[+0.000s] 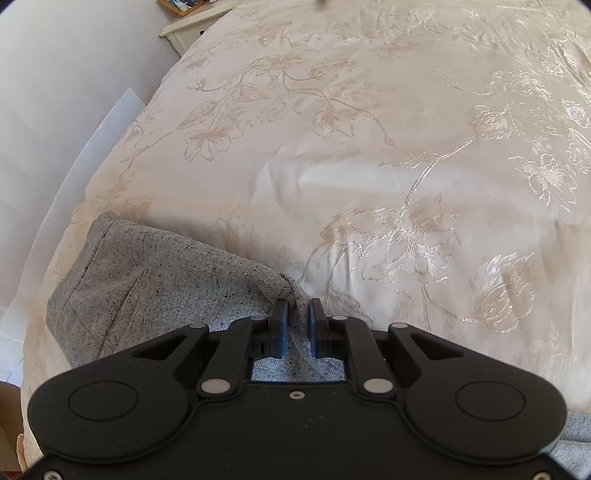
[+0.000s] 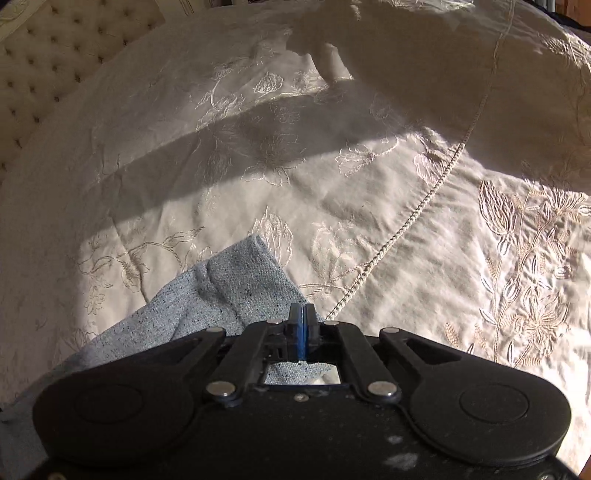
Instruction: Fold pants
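The grey speckled pants [image 1: 147, 280] lie on a cream embroidered bedspread [image 1: 351, 147]. In the left wrist view my left gripper [image 1: 299, 310] stands at the pants' right corner, its jaws a narrow gap apart with a fold of grey cloth between them; the pads do not press it. In the right wrist view my right gripper [image 2: 301, 314] has its jaws pressed together at the edge of the pants [image 2: 221, 291], whose hem corner lies just left of the fingertips. Whether cloth is pinched between them is hidden.
A white bedside table [image 1: 192, 26] stands at the bed's far left corner beside a white wall [image 1: 55, 92]. A tufted headboard [image 2: 55, 55] is at the upper left in the right wrist view. A pillow [image 2: 424, 55] lies under the bedspread, far.
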A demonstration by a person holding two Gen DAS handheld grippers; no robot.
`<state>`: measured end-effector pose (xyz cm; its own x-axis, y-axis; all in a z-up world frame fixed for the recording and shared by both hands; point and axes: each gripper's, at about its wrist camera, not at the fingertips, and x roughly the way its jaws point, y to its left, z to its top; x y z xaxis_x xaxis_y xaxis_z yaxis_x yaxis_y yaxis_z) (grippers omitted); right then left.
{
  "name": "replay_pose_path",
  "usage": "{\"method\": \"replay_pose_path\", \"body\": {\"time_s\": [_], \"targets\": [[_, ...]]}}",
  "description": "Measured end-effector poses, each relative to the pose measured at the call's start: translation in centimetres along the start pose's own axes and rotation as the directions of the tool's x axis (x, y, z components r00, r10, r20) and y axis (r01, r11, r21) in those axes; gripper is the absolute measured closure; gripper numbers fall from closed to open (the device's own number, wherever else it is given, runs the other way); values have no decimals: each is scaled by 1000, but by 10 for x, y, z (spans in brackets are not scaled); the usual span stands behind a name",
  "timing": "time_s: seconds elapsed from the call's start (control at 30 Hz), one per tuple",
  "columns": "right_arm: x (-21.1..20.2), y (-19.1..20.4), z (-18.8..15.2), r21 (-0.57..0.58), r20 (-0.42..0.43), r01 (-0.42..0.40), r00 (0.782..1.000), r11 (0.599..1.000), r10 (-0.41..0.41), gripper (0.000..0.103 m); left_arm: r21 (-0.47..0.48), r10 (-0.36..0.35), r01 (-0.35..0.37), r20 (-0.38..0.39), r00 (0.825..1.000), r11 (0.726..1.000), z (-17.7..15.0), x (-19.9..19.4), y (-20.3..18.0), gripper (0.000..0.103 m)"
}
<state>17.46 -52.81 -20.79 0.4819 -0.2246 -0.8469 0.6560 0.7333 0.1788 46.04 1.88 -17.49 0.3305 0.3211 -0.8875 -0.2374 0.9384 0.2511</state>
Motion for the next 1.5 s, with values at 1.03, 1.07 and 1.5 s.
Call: {"method": "replay_pose_path", "body": {"time_s": [1.03,1.07,1.5], "targets": [[-66,-1,40,-20,107,-234,966,972,235,98,-101,-96,106,101,990,989,0,-36,34,86],[-52,6,44,-33,99,-217,971,976,219,98,-97,-80,89,96,992,991,1,-27,27,86],[52,47,71,-110,13,-72,997,991,74,86,126,15,-53,282,959,991,-3,-53,-9,78]]}}
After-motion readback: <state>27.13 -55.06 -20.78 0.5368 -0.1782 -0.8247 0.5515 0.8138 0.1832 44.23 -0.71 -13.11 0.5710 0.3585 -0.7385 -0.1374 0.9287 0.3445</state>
